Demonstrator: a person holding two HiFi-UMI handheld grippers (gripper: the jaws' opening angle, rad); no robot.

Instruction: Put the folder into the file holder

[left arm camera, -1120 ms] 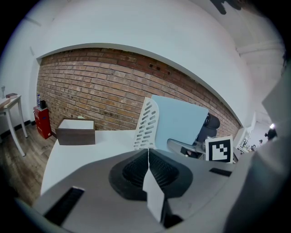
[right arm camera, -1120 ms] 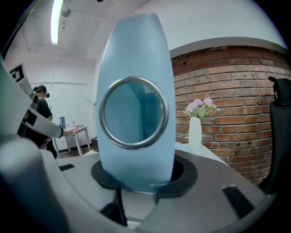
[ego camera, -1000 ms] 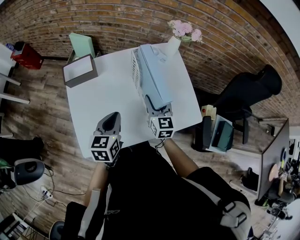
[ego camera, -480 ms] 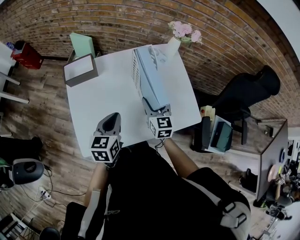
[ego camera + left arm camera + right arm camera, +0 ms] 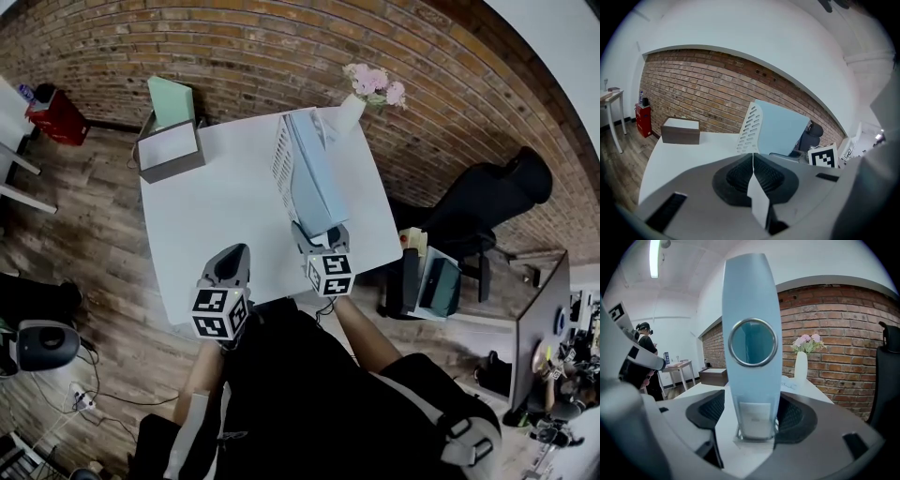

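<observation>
Your right gripper [image 5: 752, 404] jaws have just opened off the folder [image 5: 751, 296], apparently seated in the file holder [image 5: 283, 161]; left gripper [image 5: 753, 161] jaws are together.

1. Folder [image 5: 314, 173] is up! It's pale blue and stands upright in the file holder [image 5: 282, 159], spine turned towards me. The spine has a metal-rimmed finger hole high up and a label pocket low down.
2. The file holder is white and upright. Its slotted side wall sits close along the folder's left face, and a low front lip wraps the foot of the spine.
3. Both sit on the right half of the table [image 5: 216, 225], running from near its front edge towards the far right corner.
4. The spine stands between the jaws of my right claw [image 5: 317, 234], which have just been opening and are now spread wide on either side.
</observation>
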